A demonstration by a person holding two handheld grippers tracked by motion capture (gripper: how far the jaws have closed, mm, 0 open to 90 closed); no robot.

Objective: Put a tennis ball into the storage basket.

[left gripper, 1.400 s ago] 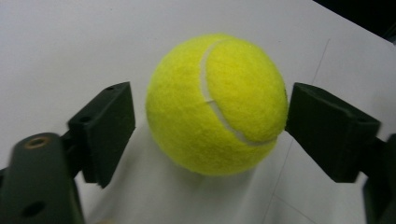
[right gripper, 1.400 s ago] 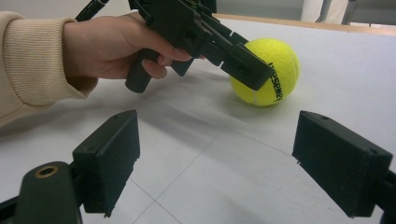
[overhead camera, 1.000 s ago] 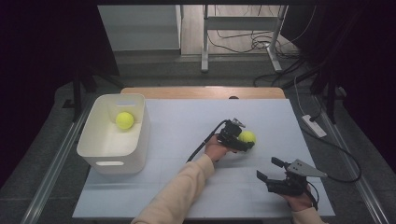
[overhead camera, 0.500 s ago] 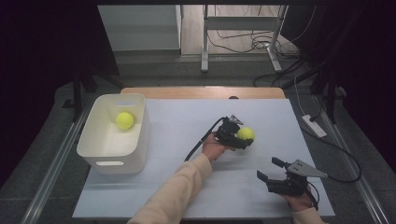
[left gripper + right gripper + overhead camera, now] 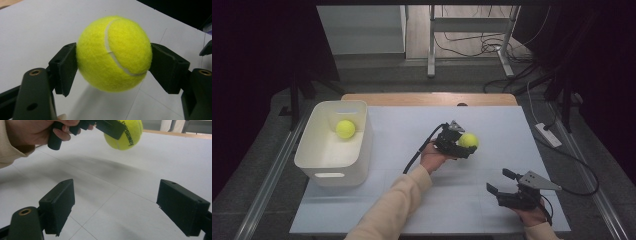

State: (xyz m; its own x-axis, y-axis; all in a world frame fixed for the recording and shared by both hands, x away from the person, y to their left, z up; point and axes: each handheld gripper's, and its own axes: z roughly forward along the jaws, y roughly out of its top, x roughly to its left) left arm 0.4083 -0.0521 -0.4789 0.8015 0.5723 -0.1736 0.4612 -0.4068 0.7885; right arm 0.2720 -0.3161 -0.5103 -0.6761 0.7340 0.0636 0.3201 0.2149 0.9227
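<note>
Over smooth white table sheeting, our left gripper clamps a fuzzy yellow tennis ball; our right gripper gapes empty.

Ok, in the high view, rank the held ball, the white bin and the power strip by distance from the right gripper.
1. Held ball: up and left of the right gripper, in the left gripper.
2. Power strip: off the table's right edge.
3. White bin: far left.

Lab or test room | white-sheeted table centre | metal stand legs and loose cables on bare floor at 12 o'clock | power strip at 3 o'clock | dark surrounds
</note>
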